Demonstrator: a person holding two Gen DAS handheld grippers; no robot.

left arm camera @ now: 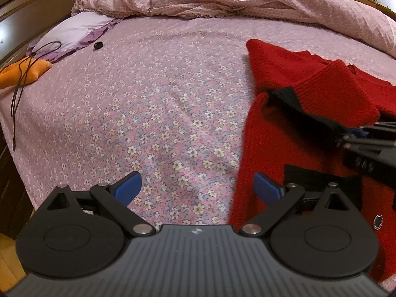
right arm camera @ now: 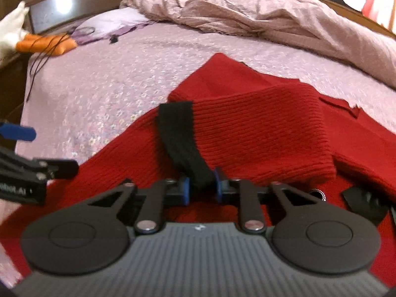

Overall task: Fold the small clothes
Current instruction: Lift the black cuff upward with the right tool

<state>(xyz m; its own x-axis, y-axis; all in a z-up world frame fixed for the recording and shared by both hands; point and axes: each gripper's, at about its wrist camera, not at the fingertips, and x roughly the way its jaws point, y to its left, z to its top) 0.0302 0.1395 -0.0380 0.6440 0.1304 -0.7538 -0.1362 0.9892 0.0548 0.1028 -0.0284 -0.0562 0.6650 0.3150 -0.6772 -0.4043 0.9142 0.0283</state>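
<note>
Two grippers — left gripper (left arm camera: 197,188) empty, right gripper (right arm camera: 201,189) pinching one black cuff (right arm camera: 182,138).

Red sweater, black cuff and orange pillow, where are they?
Red sweater (right arm camera: 262,128): right wrist view, on the ribbed sleeve.
Black cuff (right arm camera: 180,133): right wrist view, on its middle, above the right gripper (right arm camera: 201,189).
Orange pillow (left arm camera: 18,73): left wrist view, on its top.

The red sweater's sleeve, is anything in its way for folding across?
Nothing visible. The right gripper pinches the black cuff of the red knitted sweater; only flat red knit lies below.
</note>
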